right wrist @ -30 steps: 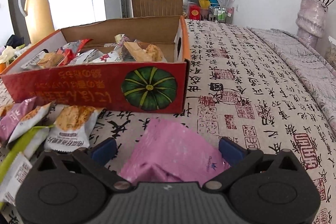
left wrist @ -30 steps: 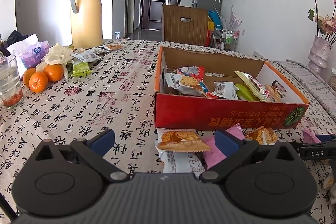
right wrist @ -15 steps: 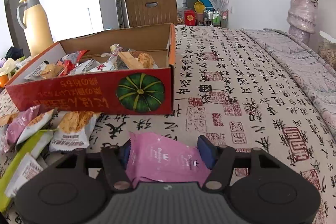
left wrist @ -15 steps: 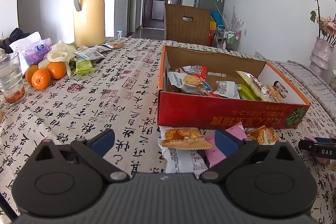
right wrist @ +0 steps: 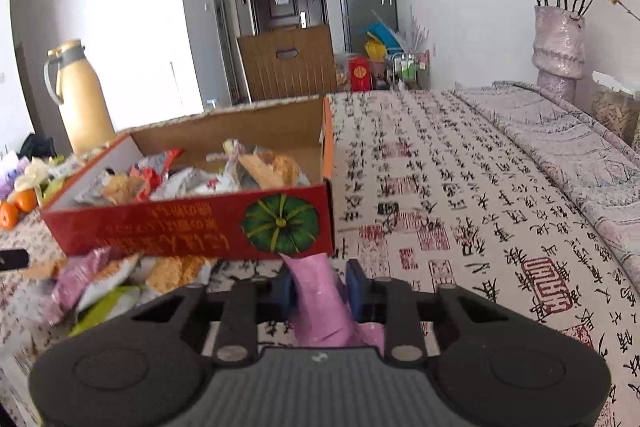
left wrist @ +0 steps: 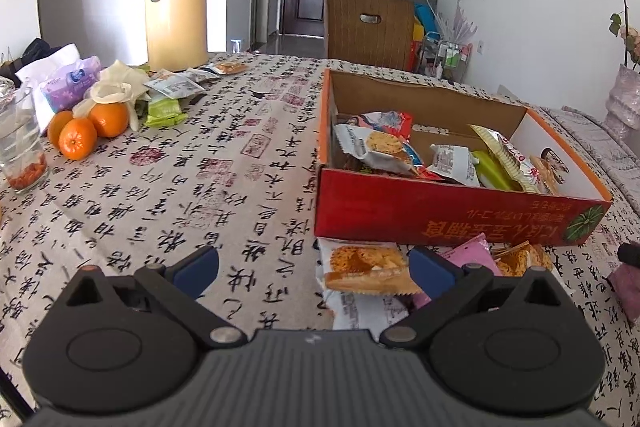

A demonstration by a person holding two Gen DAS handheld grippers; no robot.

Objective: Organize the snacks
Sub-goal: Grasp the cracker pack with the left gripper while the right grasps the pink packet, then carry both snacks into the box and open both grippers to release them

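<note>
While the right gripper (right wrist: 320,285) has its blue pads clamped on a pink foil snack packet (right wrist: 320,301), pinched and crumpled between them, it sits just in front of the red cardboard box with a green pumpkin print (right wrist: 192,223). Packet is off the calligraphy-print tablecloth (right wrist: 460,207), near the box's right front corner, not inside. Box holds mixed wrapped snacks, cracker packs and a green packet. Loose snack packets (right wrist: 120,279) lie on the cloth just in front of the box's red wall.

Left gripper (left wrist: 314,265) is spread wide, nothing between its pads, low over the cloth in front of the box (left wrist: 440,215). An orange-printed cracker packet (left wrist: 366,267) lies near its right pad, touching other packets. Far left: three oranges (left wrist: 86,131), a clear glass (left wrist: 20,147), a tall yellow thermos jug with grey handle (left wrist: 176,3). Purple vase with dried roses (right wrist: 560,47) stands far right.
</note>
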